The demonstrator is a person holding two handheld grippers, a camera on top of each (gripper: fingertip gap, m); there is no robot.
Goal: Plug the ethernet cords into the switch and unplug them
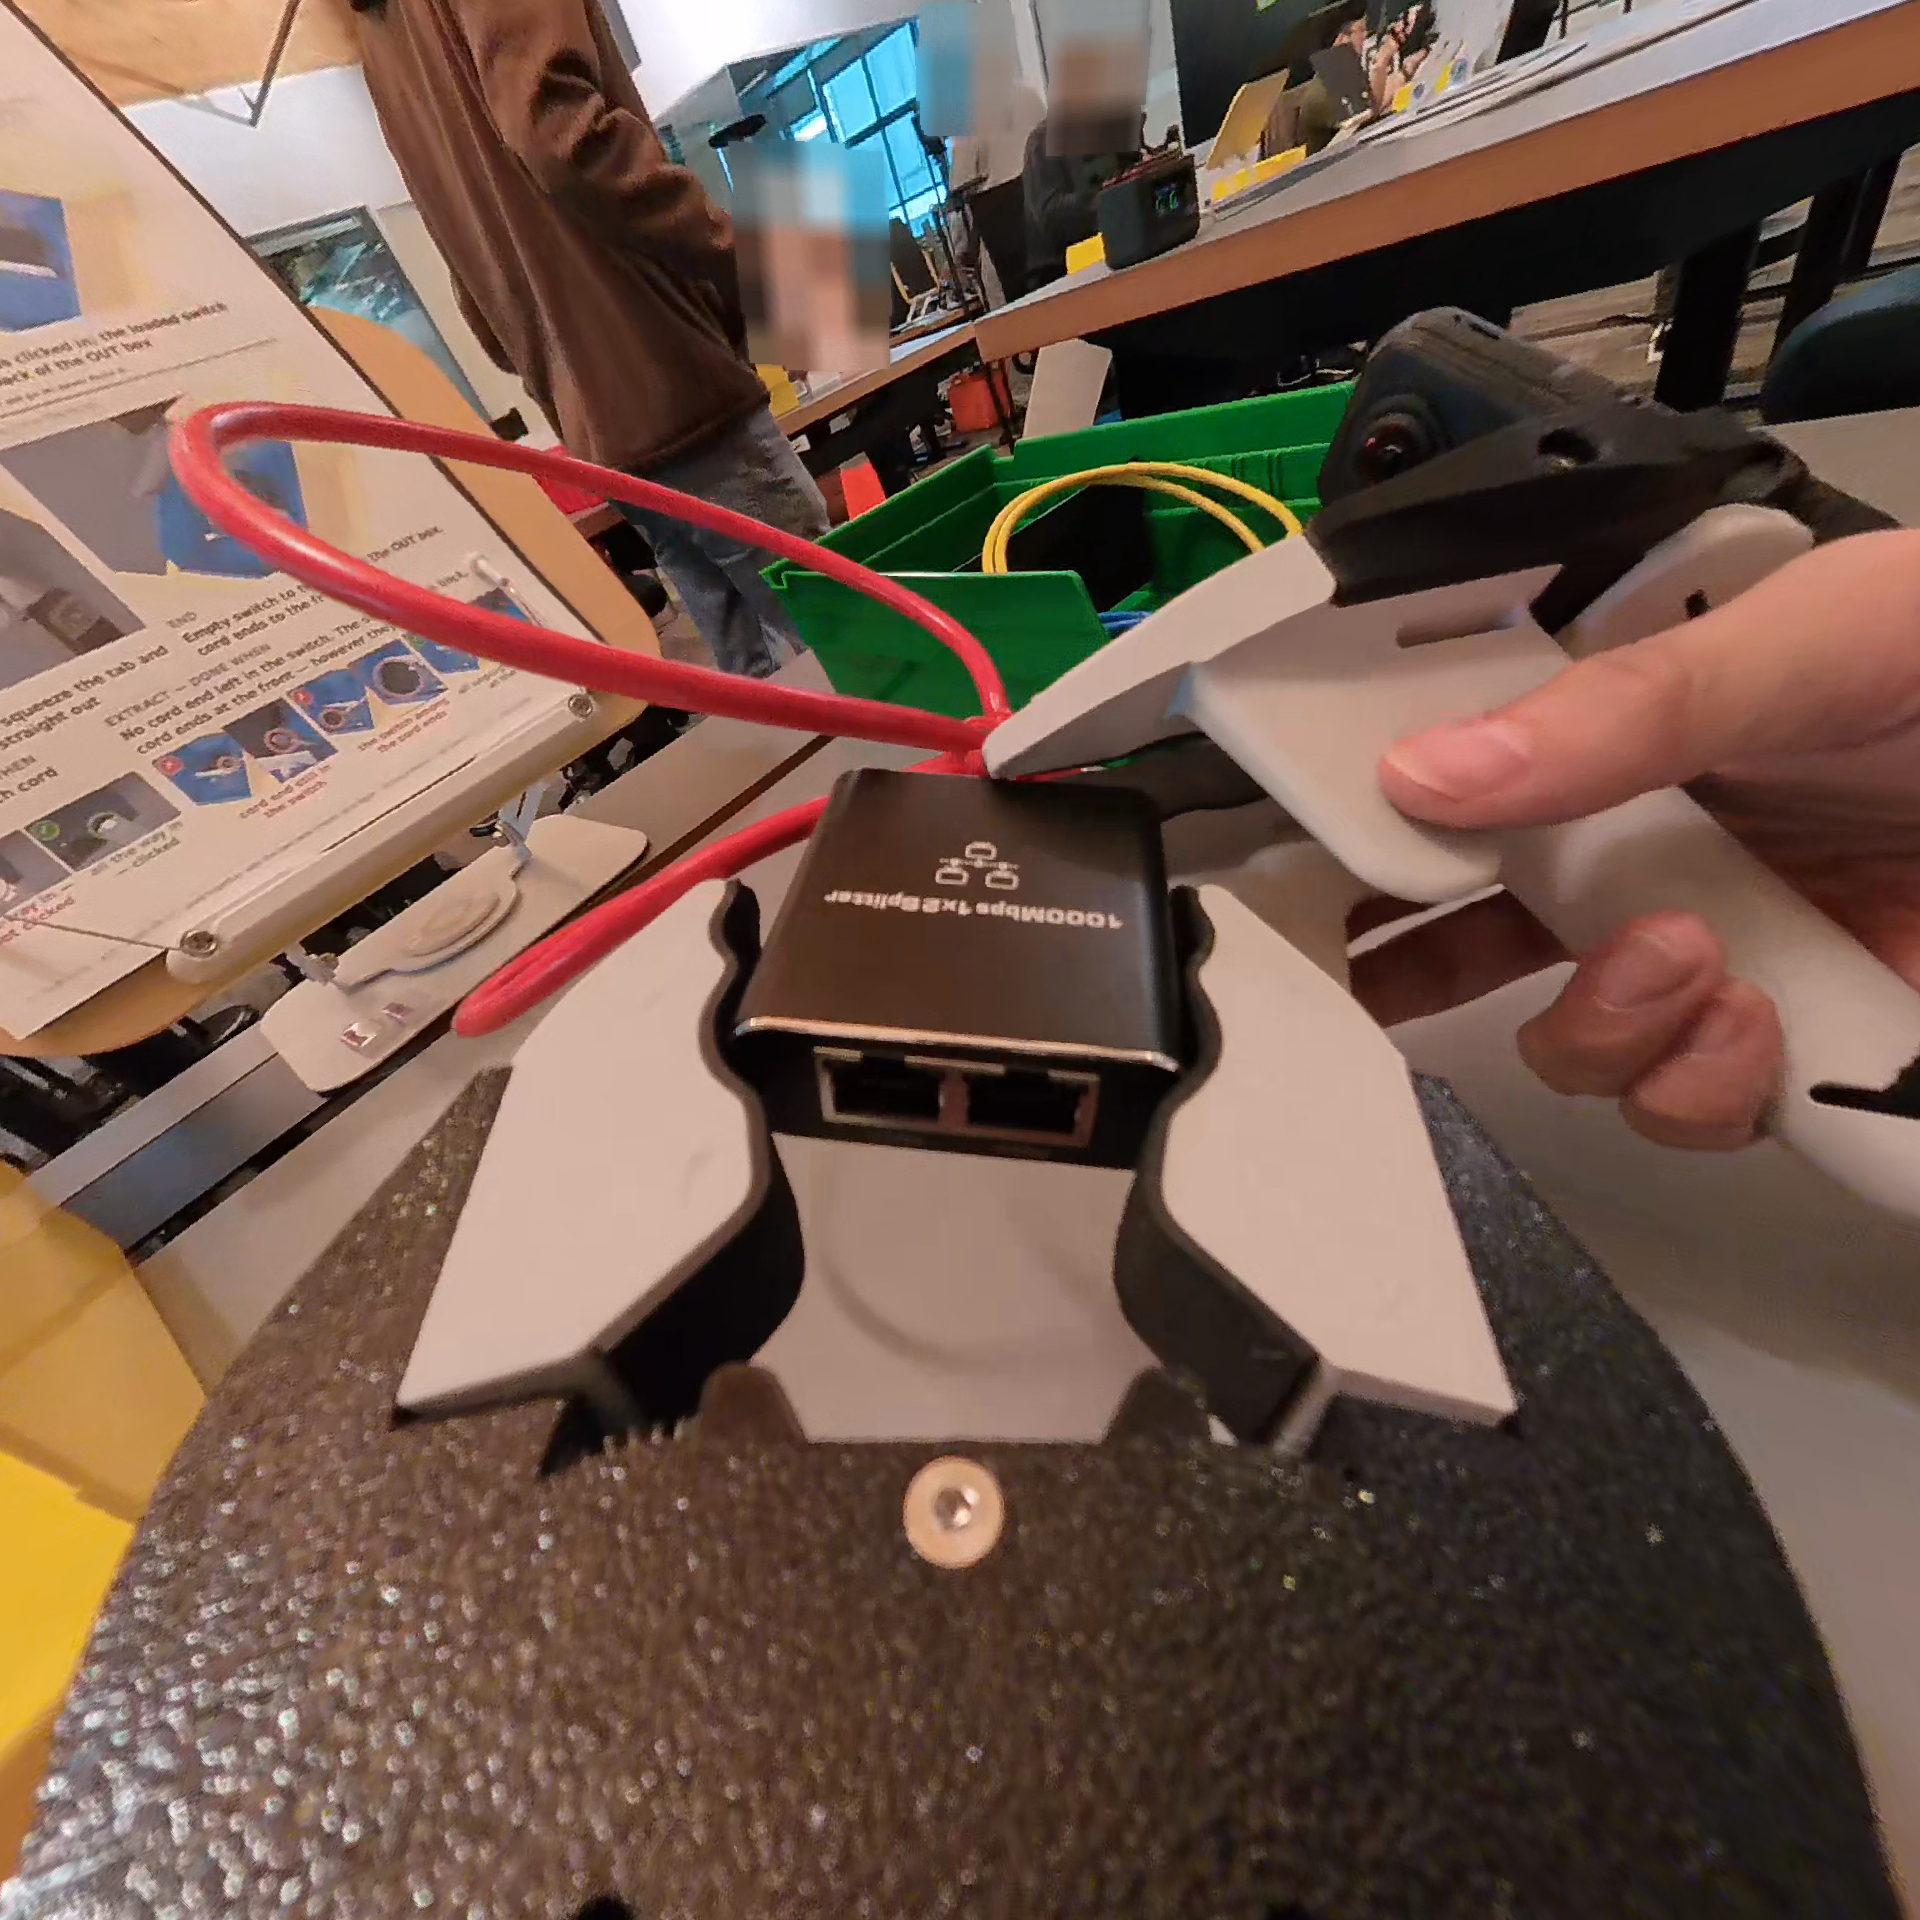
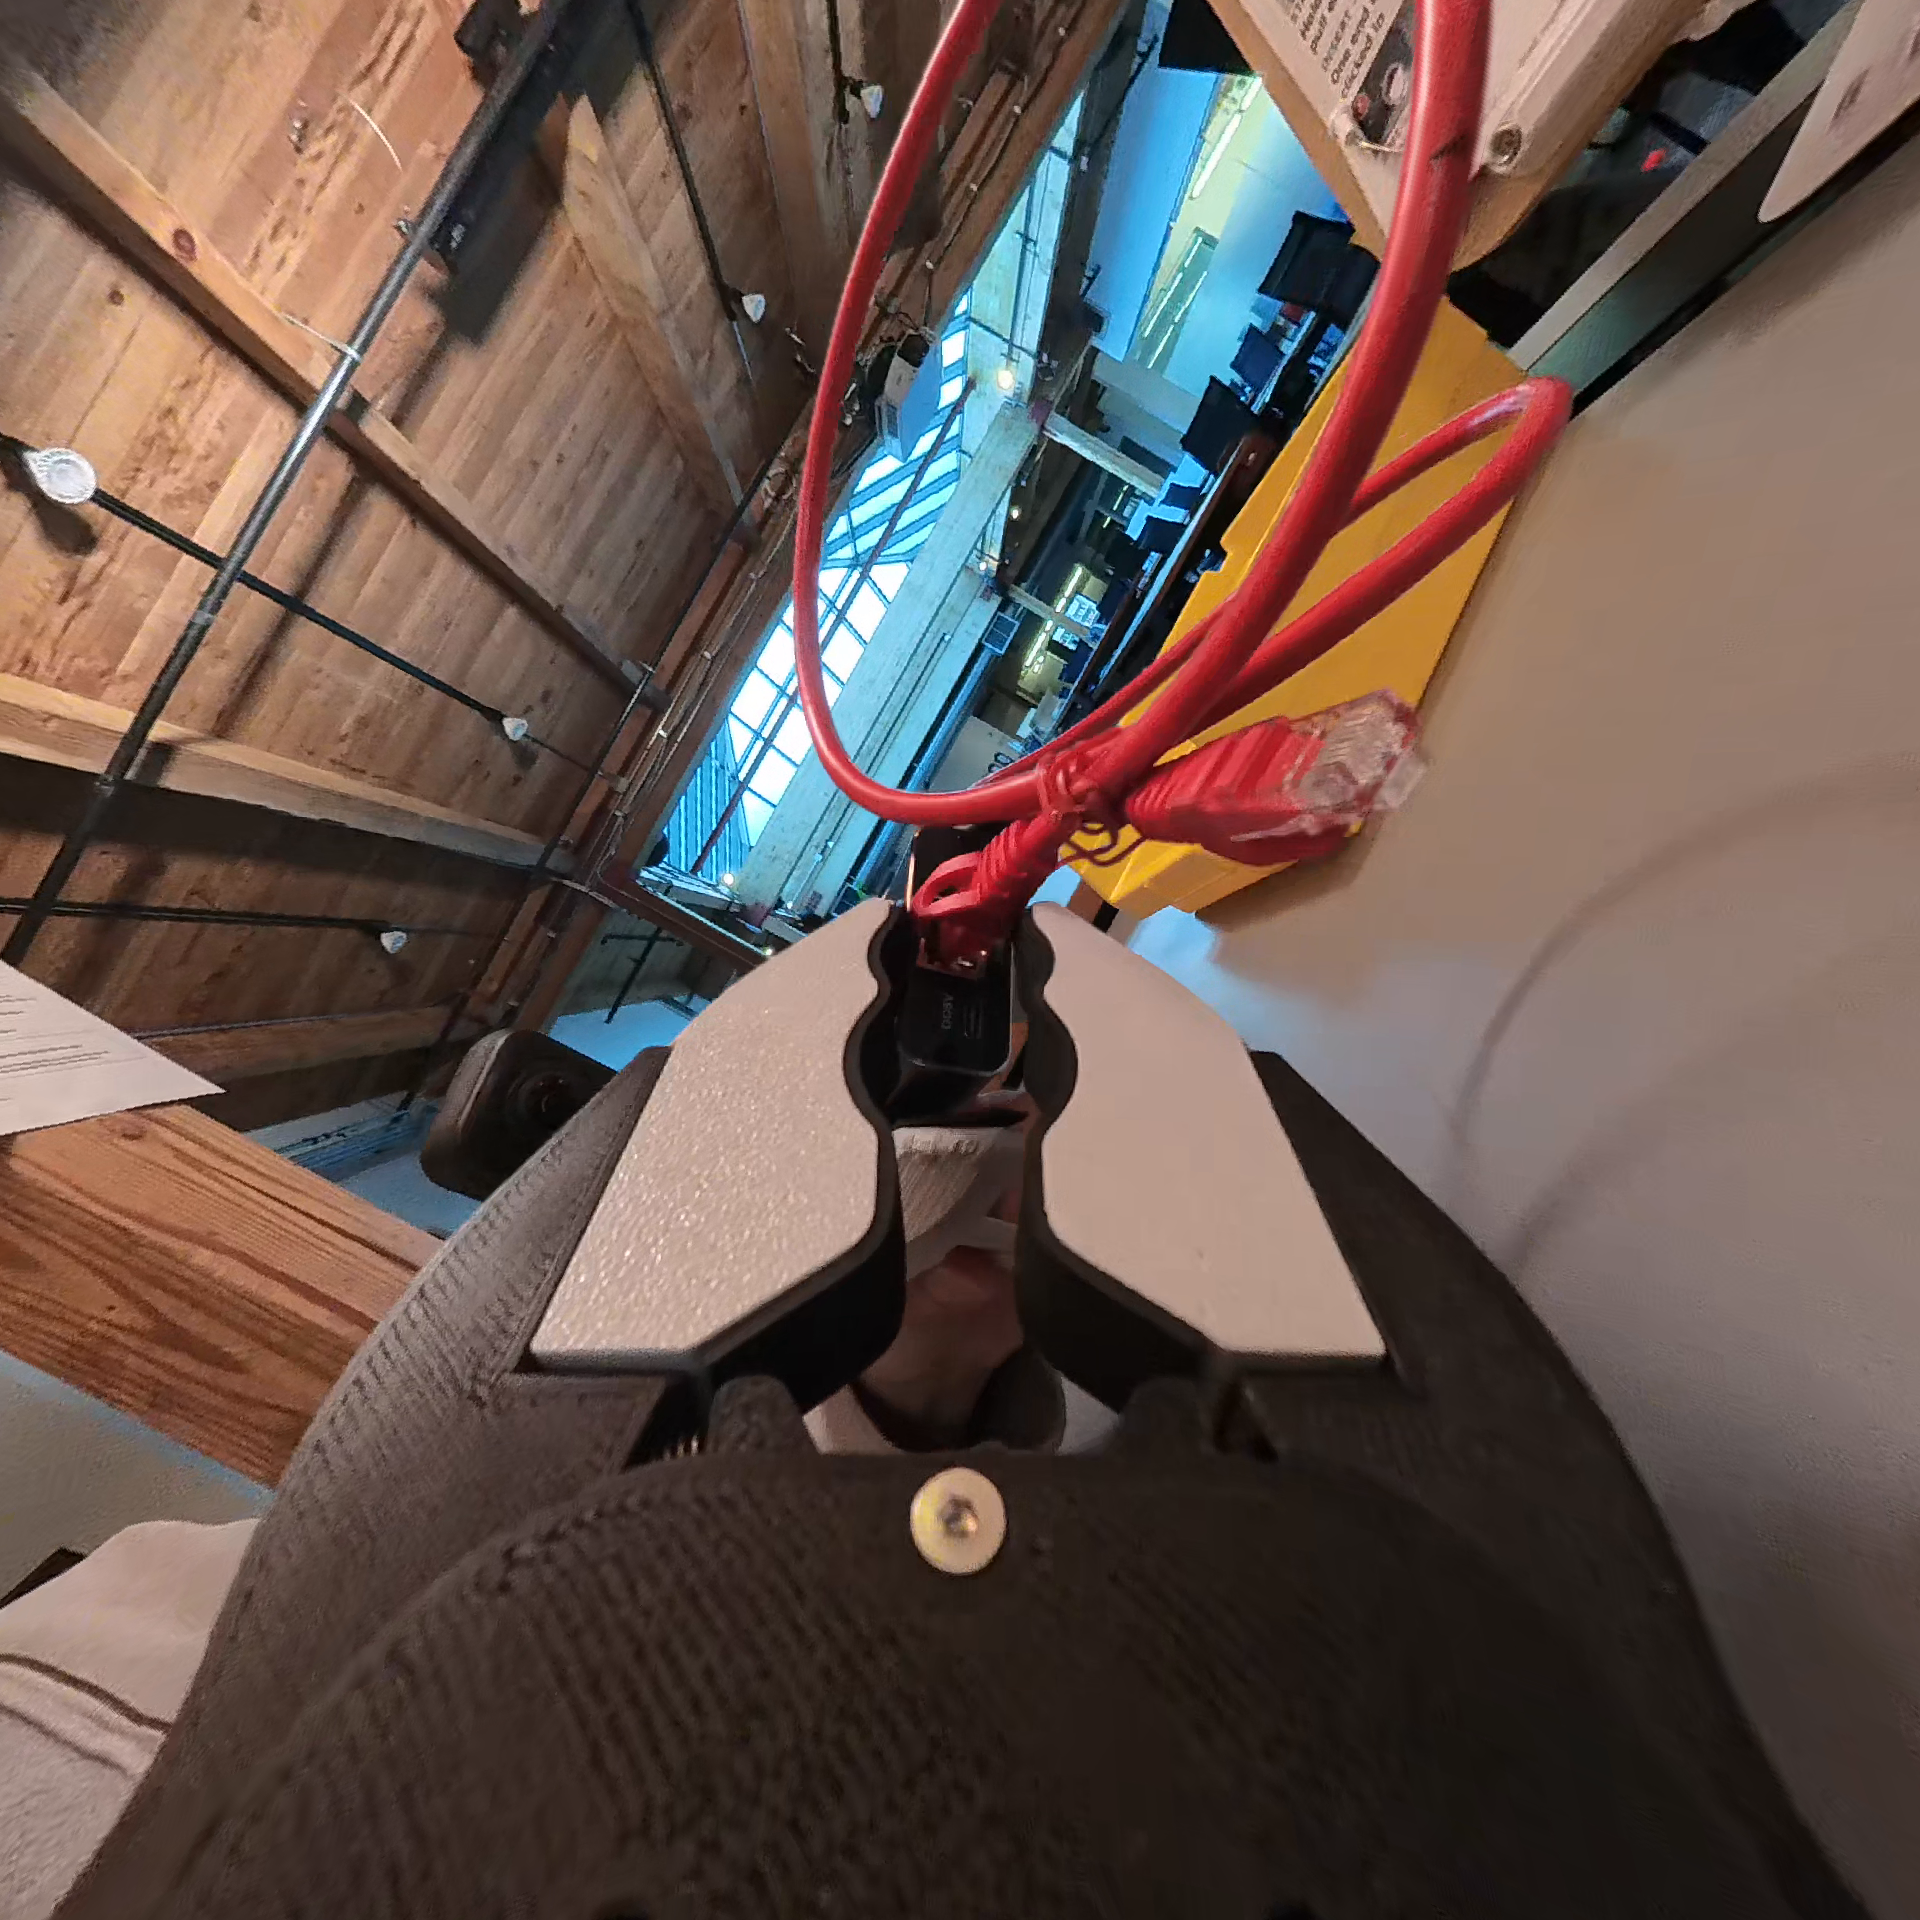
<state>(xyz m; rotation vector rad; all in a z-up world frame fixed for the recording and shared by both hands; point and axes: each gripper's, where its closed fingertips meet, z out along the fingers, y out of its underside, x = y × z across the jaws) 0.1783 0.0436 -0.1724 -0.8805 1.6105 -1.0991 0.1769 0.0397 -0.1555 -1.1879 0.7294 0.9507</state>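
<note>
Switch: black box, frame centre of left wrist view, clamped btwn left gripper jaws, two empty ports facing cam. Red ethernet cord plugged into far end, loops upper left. Right gripper jaws closed round that plug/switch end. Free clear connector right of centre, unplugged. Green bin behind w/ yellow cord.

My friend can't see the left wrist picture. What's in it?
The left gripper holds a small black switch with two empty ports facing the camera. The right gripper, held in a hand, touches the switch's far end, where a looping red cord meets it. A green bin sits behind.
</note>
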